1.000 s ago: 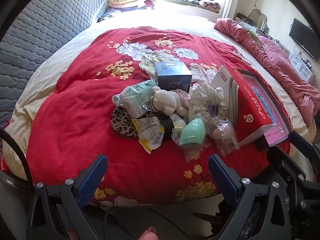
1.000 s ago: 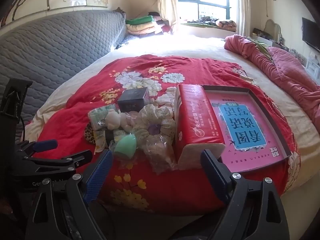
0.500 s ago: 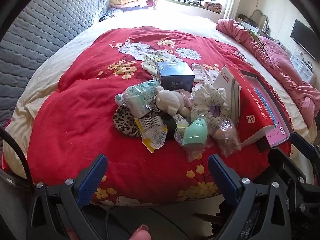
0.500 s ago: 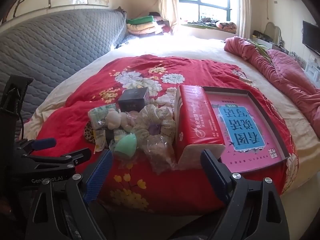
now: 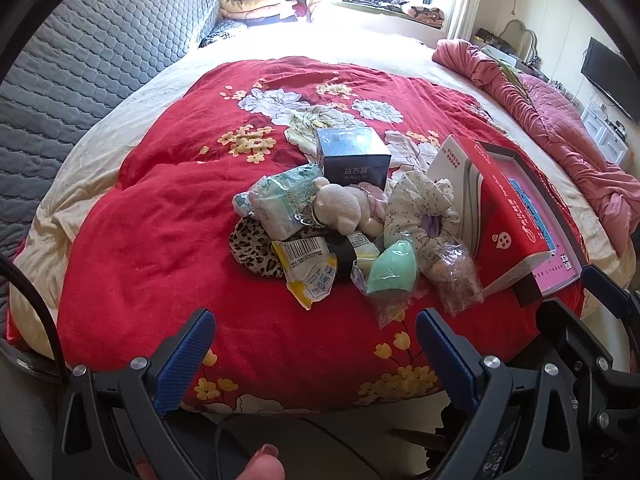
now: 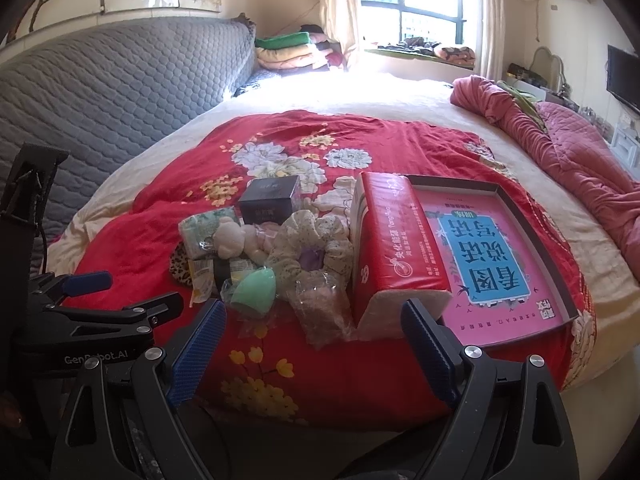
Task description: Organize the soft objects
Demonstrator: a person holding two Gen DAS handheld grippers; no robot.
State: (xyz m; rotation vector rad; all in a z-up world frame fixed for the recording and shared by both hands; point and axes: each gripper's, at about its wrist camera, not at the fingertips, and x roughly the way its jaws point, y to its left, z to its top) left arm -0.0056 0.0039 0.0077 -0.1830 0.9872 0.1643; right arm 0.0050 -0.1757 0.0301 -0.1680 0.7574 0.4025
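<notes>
A pile of soft things lies on the red floral quilt (image 5: 160,240): a cream plush toy (image 5: 340,208), a floral scrunchie (image 5: 420,208), a mint sponge in a clear bag (image 5: 390,270), a leopard-print piece (image 5: 250,248), a tissue pack (image 5: 280,204) and a yellow packet (image 5: 310,272). A red tissue pack (image 6: 394,248) leans on a pink box lid (image 6: 488,256). My left gripper (image 5: 316,344) is open and empty, short of the pile. My right gripper (image 6: 314,336) is open and empty, near the bed's front edge.
A dark cube box (image 5: 352,158) stands behind the pile. A grey quilted headboard (image 6: 100,96) runs along the left. A pink quilt (image 6: 568,148) is bunched at the right. Folded blankets (image 6: 288,50) are stacked by the window.
Both grippers have tilted up slightly and edged toward the pile. Nothing on the bed has moved.
</notes>
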